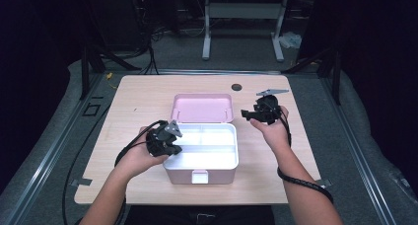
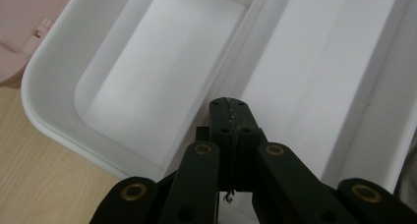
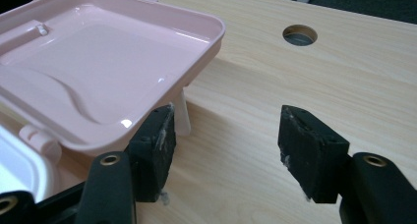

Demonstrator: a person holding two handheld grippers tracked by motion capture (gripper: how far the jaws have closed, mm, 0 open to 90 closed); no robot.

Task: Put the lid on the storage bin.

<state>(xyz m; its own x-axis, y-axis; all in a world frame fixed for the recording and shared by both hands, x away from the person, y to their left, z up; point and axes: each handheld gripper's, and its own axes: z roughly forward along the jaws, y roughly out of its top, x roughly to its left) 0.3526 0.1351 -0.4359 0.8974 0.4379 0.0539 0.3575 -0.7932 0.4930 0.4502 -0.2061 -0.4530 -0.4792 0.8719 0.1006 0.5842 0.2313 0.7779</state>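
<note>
Two forearms reach in from the near edge, each hand holding a gripper.

In the high view the left hand [image 1: 140,156] holds the left gripper [image 1: 165,138] low, its grey three-cornered plate on top, with a black cable trailing back along the left forearm [image 1: 106,200]. In the left gripper view its two black jaws are pressed together with no gap between them. The right hand [image 1: 273,131] is raised farther forward, holding the right gripper [image 1: 261,111], a cable looping around the right forearm [image 1: 305,190]. In the right gripper view the right gripper's jaws stand wide apart, nothing between them.
</note>
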